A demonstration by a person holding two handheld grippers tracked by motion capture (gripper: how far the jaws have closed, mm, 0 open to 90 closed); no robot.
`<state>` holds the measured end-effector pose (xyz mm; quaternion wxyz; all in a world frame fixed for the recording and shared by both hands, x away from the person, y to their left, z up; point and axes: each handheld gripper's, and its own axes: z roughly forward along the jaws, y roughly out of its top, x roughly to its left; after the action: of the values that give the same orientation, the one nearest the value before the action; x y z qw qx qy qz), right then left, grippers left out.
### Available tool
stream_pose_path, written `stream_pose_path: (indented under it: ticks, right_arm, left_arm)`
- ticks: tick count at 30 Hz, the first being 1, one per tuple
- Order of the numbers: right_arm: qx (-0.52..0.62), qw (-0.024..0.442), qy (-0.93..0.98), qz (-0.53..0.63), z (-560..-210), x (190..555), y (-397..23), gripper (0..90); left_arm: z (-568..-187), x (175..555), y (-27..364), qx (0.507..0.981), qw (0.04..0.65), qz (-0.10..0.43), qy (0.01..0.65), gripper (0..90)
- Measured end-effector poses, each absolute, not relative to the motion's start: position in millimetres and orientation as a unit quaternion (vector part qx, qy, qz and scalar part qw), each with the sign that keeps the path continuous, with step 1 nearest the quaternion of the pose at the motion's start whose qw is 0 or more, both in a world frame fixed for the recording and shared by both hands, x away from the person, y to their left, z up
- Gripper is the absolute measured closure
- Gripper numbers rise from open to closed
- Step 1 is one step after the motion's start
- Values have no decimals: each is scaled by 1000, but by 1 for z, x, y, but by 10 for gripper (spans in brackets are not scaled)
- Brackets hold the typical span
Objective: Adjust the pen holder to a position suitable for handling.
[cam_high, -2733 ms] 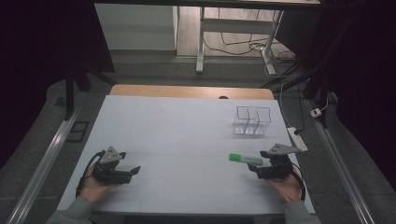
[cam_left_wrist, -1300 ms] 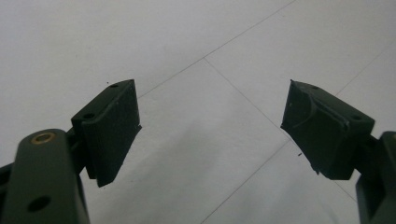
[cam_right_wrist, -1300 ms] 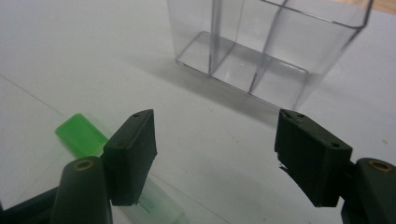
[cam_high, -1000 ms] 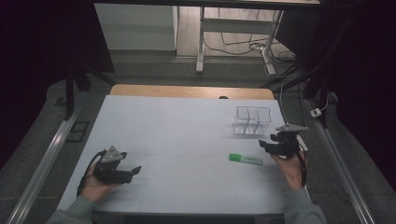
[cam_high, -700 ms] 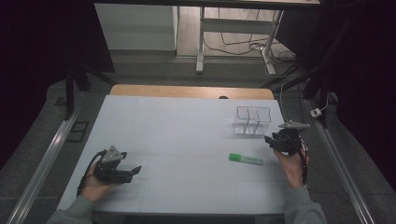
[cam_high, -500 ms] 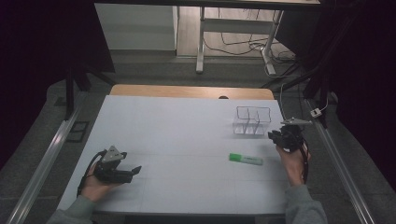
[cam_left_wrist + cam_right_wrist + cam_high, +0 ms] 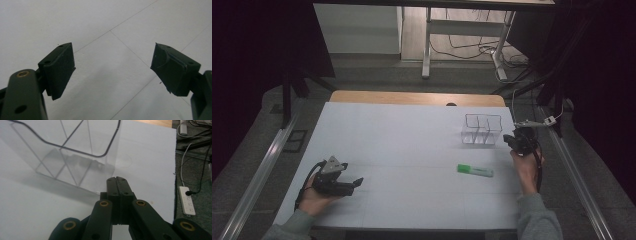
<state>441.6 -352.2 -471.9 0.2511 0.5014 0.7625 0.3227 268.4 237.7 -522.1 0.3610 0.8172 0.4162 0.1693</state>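
Clear bin (image 7: 482, 130) stands at the table's (image 7: 412, 150) right rear, green marker (image 7: 475, 170) lying just before it.
Right gripper (image 7: 117, 180), jaws just closed on nothing, sits beside the bin; left gripper (image 7: 112, 67) gapes, empty.

The surface (image 7: 412, 150) is pale grey-white, crossed by thin dark seam lines, with a strip of light brown wood along its far edge. On it lies a bright green highlighter (image 7: 475, 170) whose one end is paler, almost white. Beyond the highlighter, the divided organiser box (image 7: 482, 130) is clear plastic with a dark-looking rim. Both grippers are matt black: the left gripper (image 7: 358, 180) carries a grey three-cornered plate, and the right gripper (image 7: 507, 140) shows brass-coloured rivets in its own view. The sleeves are grey-green. The floor beside the box is dark grey, with a white power strip (image 7: 187, 200) on it.
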Motion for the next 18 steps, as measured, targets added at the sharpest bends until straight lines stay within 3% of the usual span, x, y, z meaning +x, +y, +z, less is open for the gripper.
stream_pose_path:
  ticks: [18]
  right_arm:
    - [500,251,767,316,-478,475,-356,896]
  left_arm:
    - [-523,269,238,818,359,169,417,185]
